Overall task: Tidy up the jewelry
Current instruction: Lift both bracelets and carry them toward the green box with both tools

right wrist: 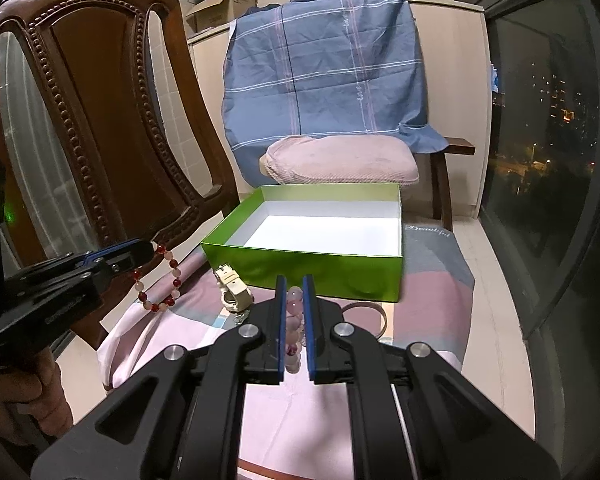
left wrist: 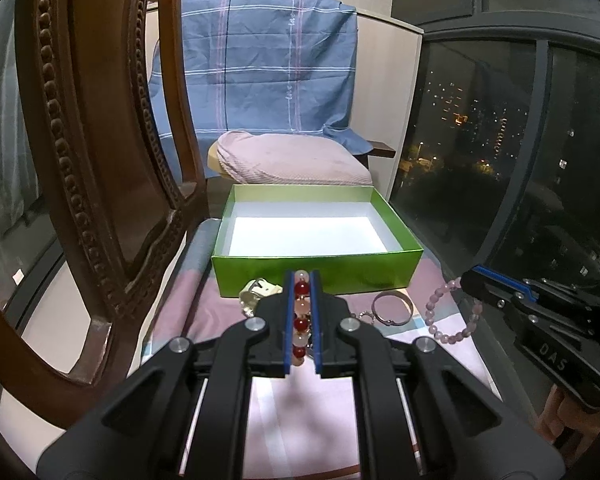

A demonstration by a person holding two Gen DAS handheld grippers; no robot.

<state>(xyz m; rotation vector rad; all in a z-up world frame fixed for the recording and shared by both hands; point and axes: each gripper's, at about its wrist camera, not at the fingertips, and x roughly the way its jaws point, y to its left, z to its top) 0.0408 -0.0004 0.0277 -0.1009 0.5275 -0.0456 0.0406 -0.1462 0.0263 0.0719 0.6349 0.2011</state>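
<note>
My left gripper [left wrist: 302, 280] pinches the red-and-white bead bracelet [left wrist: 301, 322], my right gripper [right wrist: 292, 284] pinches the pale pink bead bracelet [right wrist: 293, 330], both near; farther off, watch [right wrist: 231, 286], bangle [left wrist: 392, 307], then open green box [right wrist: 300, 262].

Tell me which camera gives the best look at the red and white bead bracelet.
The right wrist view: there the red and white bead bracelet hangs as a full loop from the left gripper. The left wrist view shows only a short row of its beads clamped between that gripper's own fingers.
</note>
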